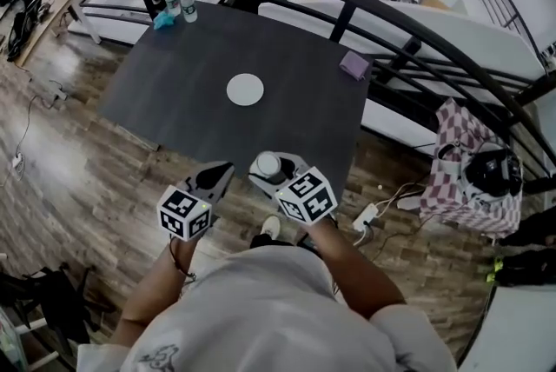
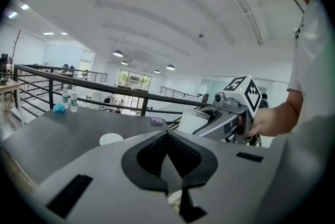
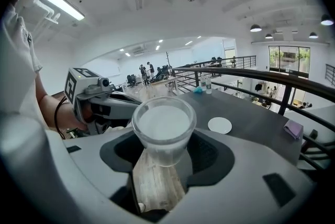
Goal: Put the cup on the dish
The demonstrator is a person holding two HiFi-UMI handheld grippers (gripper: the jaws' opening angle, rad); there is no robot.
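Right gripper (image 1: pixel 273 172) clamped on the clear cup (image 3: pixel 163 126); left gripper (image 1: pixel 214 179) pinched together, empty; white dish (image 1: pixel 245 89) farther out, mid-table (image 1: pixel 165 92).

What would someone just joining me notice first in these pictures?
The clear cup stands out first, held upright in the right gripper at about the near edge of the dark table. Next is the white dish, bare in the middle of that table. The left gripper is beside the right one, shut and empty.
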